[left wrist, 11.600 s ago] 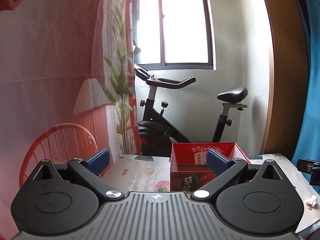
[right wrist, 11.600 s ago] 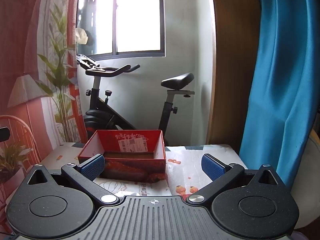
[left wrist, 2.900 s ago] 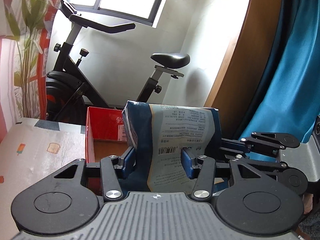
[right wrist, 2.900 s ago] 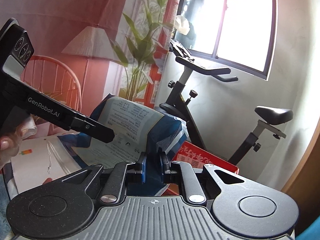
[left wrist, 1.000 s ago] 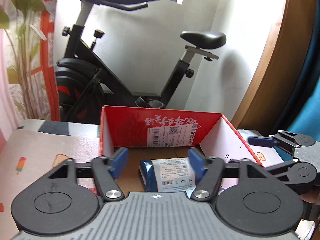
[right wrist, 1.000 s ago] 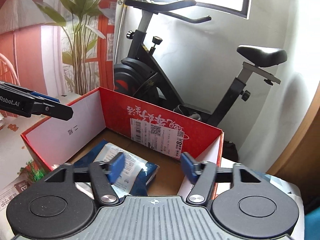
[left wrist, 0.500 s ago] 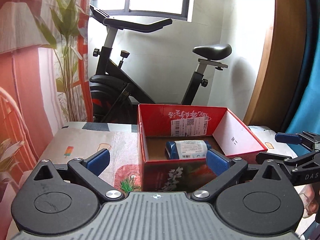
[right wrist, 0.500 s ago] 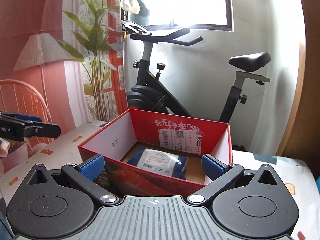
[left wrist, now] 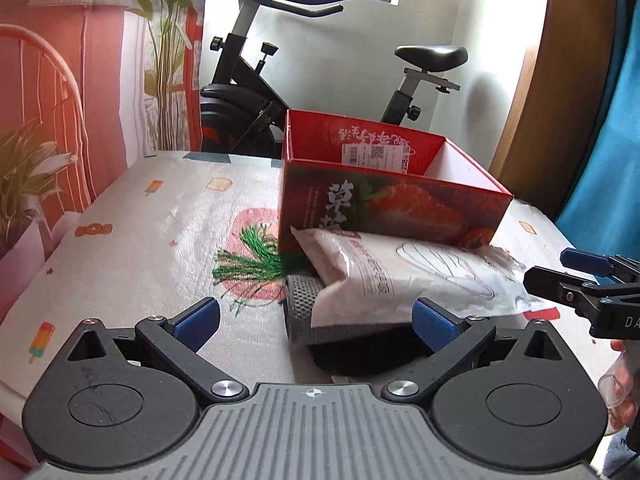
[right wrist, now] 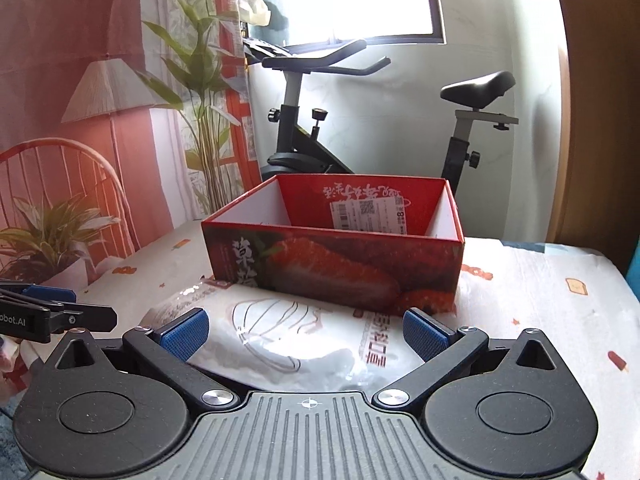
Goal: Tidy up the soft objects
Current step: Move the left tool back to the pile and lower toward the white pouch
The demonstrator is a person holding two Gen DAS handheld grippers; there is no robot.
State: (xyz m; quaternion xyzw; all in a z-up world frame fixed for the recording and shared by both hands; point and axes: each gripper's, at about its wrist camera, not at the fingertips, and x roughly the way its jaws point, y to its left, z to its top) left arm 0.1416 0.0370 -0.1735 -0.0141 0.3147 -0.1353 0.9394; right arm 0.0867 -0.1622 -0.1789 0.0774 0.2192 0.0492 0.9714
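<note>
Red strawberry box [left wrist: 394, 208]: on bench [left wrist: 152, 232].
White plastic pouch [left wrist: 404, 276]: against box front, atop grey mesh fabric [left wrist: 308, 312].
Left gripper [left wrist: 316, 320]: jaws wide, empty.
Right gripper [right wrist: 306, 334]: jaws wide, empty.

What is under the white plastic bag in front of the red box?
A grey mesh fabric item sticks out beneath the white bag, with something dark below it. The rest is covered, so its full shape cannot be seen.

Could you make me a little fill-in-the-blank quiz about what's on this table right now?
1. The white soft bag lies on the table just in front of the ____ box.
2. Under that bag sits a folded ____ mesh item.
3. Both grippers' blue-padded fingers stand wide ____.
4. Behind the table stands an exercise ____.

Missing words: red; grey; open; bike
</note>
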